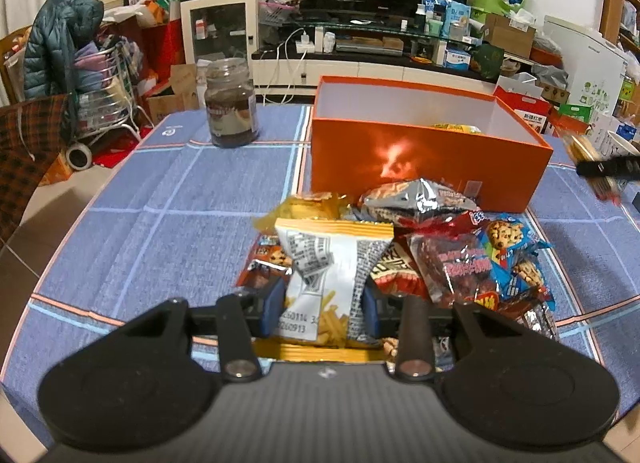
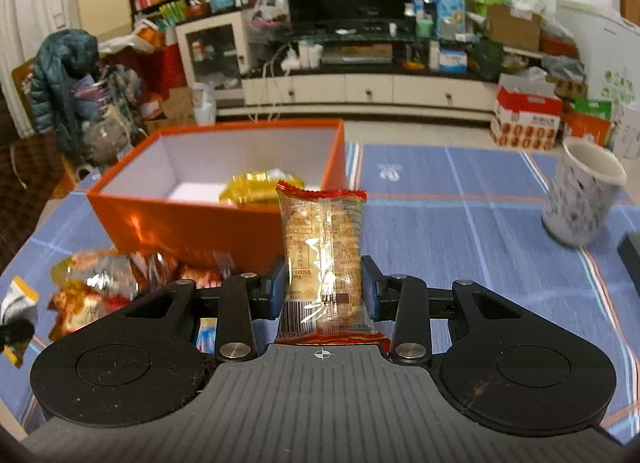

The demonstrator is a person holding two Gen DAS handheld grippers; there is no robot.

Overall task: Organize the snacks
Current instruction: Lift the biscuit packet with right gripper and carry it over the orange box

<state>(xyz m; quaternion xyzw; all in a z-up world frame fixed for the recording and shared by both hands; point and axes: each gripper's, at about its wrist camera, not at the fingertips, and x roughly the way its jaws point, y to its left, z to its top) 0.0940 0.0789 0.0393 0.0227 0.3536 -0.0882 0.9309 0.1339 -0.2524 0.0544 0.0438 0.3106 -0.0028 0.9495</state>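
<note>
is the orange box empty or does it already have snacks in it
Not empty. The open orange cardboard box holds one yellow snack packet on its white floor; the rest of the inside looks bare.

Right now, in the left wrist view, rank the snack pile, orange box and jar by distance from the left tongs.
1. Snack pile: just beyond the left tongs, slightly right.
2. Orange box: behind the pile, right of centre.
3. Jar: far left, near the table's back edge.
</note>
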